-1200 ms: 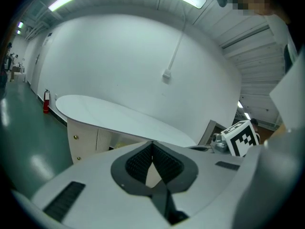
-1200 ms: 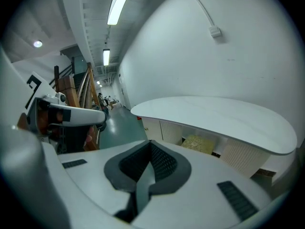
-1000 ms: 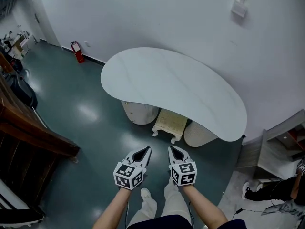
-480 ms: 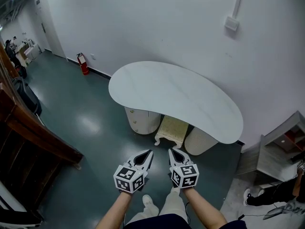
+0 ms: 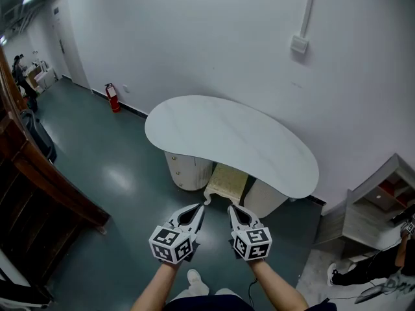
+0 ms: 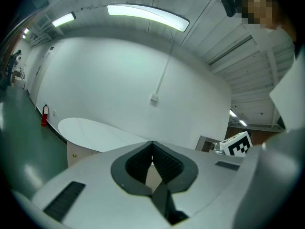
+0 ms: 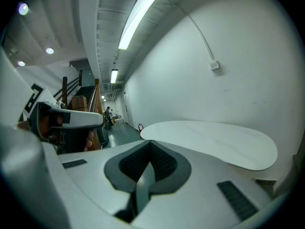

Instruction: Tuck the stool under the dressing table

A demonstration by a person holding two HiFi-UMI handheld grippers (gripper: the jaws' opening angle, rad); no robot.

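Just one stool (image 5: 227,181), one table (image 5: 227,135), two grippers (image 5: 198,208) (image 5: 232,208)

One counter (image 5: 230,141) at centre frame. One stool (image 5: 227,180) under it. Two round bases: left base (image 5: 188,170), right base (image 5: 262,199). Two grippers at the bottom: left gripper (image 5: 198,208), right gripper (image 5: 231,207). One fire extinguisher (image 5: 112,98), upper left.

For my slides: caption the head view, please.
Stool partly under the table; left gripper and right gripper, both shut, hover before it.
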